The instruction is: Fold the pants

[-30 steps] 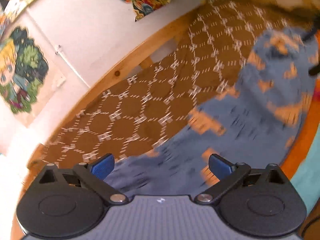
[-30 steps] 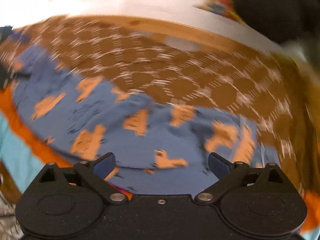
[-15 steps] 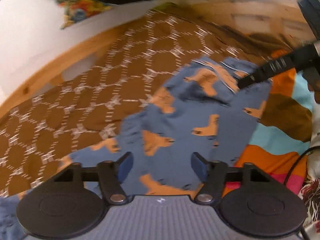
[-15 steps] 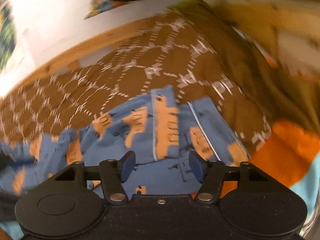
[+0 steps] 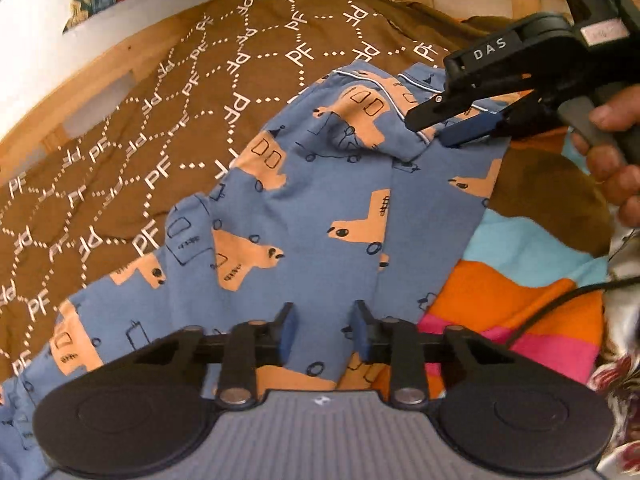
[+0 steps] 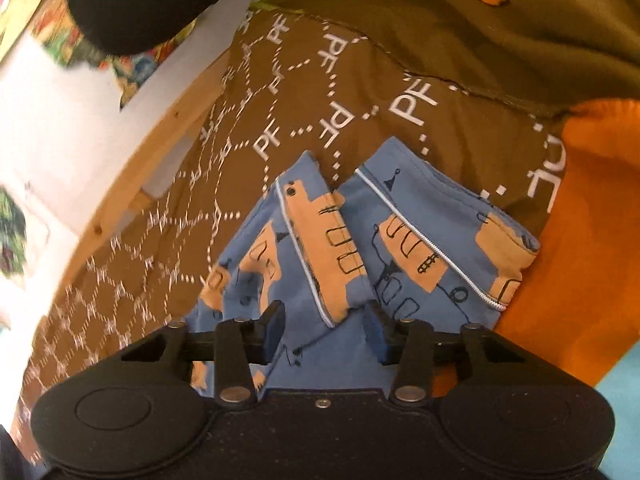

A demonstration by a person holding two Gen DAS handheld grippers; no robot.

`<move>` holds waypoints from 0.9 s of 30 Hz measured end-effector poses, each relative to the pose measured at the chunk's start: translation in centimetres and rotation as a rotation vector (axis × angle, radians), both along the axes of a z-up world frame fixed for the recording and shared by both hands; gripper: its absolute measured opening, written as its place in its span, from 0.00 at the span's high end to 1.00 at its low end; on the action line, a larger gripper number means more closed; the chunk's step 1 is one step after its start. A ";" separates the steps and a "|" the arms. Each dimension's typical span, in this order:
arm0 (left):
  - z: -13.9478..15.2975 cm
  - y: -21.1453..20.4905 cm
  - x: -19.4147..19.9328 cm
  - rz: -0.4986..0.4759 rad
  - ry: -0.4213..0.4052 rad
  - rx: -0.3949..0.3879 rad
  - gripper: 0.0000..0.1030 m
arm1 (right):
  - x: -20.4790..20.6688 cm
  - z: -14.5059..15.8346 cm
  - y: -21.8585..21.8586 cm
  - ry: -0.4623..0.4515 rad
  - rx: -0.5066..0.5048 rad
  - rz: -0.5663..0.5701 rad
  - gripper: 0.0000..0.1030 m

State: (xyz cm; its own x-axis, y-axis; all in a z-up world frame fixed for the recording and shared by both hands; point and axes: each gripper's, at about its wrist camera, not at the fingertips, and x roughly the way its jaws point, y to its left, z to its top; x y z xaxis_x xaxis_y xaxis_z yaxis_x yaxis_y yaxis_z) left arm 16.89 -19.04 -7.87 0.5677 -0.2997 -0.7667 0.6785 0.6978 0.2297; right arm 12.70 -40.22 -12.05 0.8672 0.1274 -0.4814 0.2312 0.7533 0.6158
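Blue pants [image 5: 320, 200] with orange vehicle prints lie across a brown patterned bedspread [image 5: 160, 100]. My left gripper [image 5: 322, 336] is low over the near end of the pants, its jaws partly open with cloth between the blue pads. My right gripper [image 6: 326, 330] is at the far end, by the two white-piped leg cuffs [image 6: 400, 240], its jaws partly open around a fold of cloth. The right gripper also shows in the left wrist view [image 5: 444, 128], fingertips on the cuff edge.
A wooden bed frame [image 5: 100, 68] and white wall run along the left. A striped orange, teal and pink blanket [image 5: 520, 288] lies to the right of the pants. An olive cloth [image 6: 480, 20] is bunched at the far end.
Both grippers have swung over the pants and come down onto them. Their jaws have narrowed from wide open to partly open around the cloth.
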 end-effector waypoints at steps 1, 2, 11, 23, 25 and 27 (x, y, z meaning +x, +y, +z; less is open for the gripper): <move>0.1 0.1 -0.1 -0.009 0.004 -0.010 0.70 | -0.1 -0.1 -0.2 -0.003 0.014 -0.012 0.62; 0.3 0.2 -0.3 -0.023 0.004 -0.018 0.69 | -0.2 -0.2 -0.4 -0.005 0.031 -0.023 0.65; 0.0 0.0 -0.2 -0.021 0.016 0.003 0.73 | -0.1 -0.7 -0.6 -0.007 0.060 -0.053 0.68; 0.8 0.5 0.0 0.062 0.016 -0.021 0.98 | -0.6 0.5 0.5 -0.015 -0.106 -0.068 0.99; 0.7 0.6 0.0 0.068 0.027 -0.019 0.98 | -0.7 0.8 1.0 0.010 -0.162 -0.078 0.81; 0.5 0.7 0.0 0.075 0.033 -0.017 0.98 | -0.8 0.6 1.0 0.011 -0.160 -0.078 0.69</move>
